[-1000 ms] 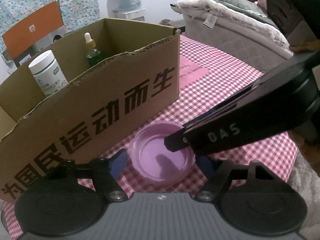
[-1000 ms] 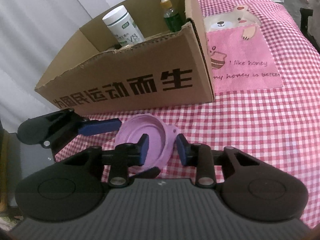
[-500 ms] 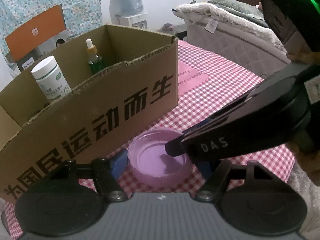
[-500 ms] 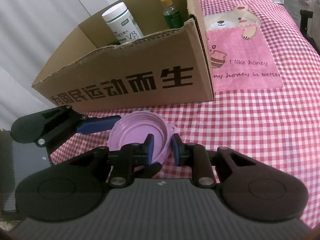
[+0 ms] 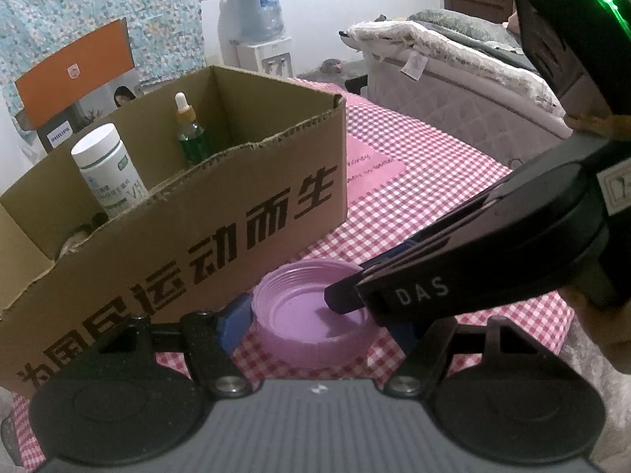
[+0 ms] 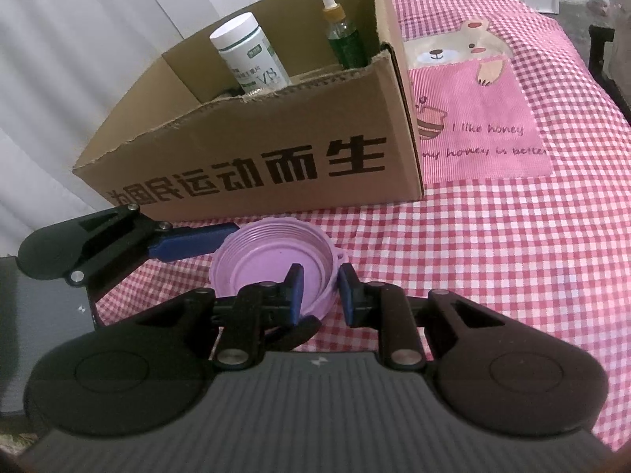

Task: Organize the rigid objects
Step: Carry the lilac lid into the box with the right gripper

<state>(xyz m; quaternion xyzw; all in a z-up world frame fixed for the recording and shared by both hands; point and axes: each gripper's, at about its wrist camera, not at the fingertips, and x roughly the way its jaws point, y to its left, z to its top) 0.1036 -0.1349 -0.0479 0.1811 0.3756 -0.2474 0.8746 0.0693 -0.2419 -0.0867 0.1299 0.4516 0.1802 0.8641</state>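
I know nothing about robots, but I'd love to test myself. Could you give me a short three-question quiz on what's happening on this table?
1. True or false: the purple lid lies inside the cardboard box.
2. What stands in the box? A) a white bottle and a green dropper bottle; B) two cups; C) a book.
3. Which gripper has one finger inside the lid and one outside it?

Key
1. False: it lies on the checked cloth in front of the box.
2. A.
3. The right gripper; its jaws have just been closing, with the lid's wall between them.
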